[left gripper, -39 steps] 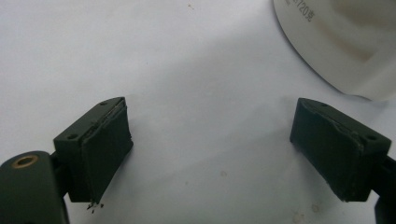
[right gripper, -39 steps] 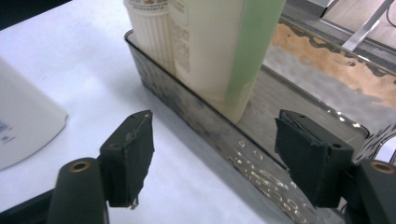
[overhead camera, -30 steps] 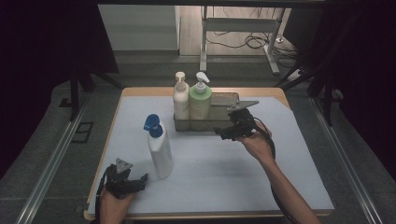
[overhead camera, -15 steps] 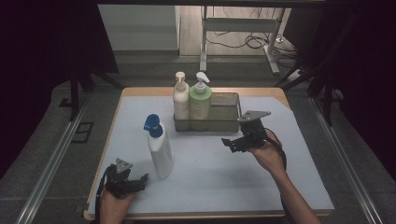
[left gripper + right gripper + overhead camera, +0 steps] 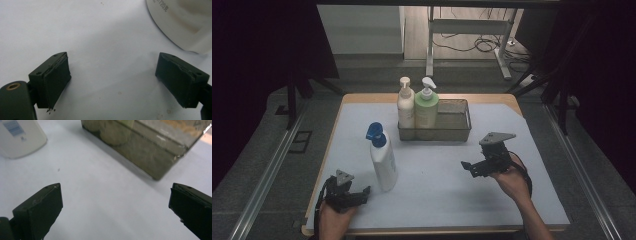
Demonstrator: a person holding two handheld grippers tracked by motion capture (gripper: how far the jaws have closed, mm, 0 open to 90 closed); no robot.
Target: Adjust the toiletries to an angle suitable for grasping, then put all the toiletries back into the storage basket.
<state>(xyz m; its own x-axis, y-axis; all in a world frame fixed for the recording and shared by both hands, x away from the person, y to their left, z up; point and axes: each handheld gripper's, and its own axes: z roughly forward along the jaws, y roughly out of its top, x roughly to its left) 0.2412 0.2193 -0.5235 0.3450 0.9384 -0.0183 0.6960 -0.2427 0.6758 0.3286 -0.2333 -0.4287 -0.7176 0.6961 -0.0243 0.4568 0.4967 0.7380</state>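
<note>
A tall white plastic bottle with a blue pump top (image 5: 382, 159) stands upright on the white table cover in the lower left of the high view, left of centre and apart from the rest. Its rounded white base shows in the upper right corner of the left gripper view (image 5: 180, 22) and, with a small blue label, in the upper left corner of the right gripper view (image 5: 20, 137).

At upper centre of the high view, a rectangular grey mesh basket (image 5: 454, 131) holds two upright pump bottles in its left end, one cream-white (image 5: 405, 106), one pale green (image 5: 426, 107), side by side.
</note>
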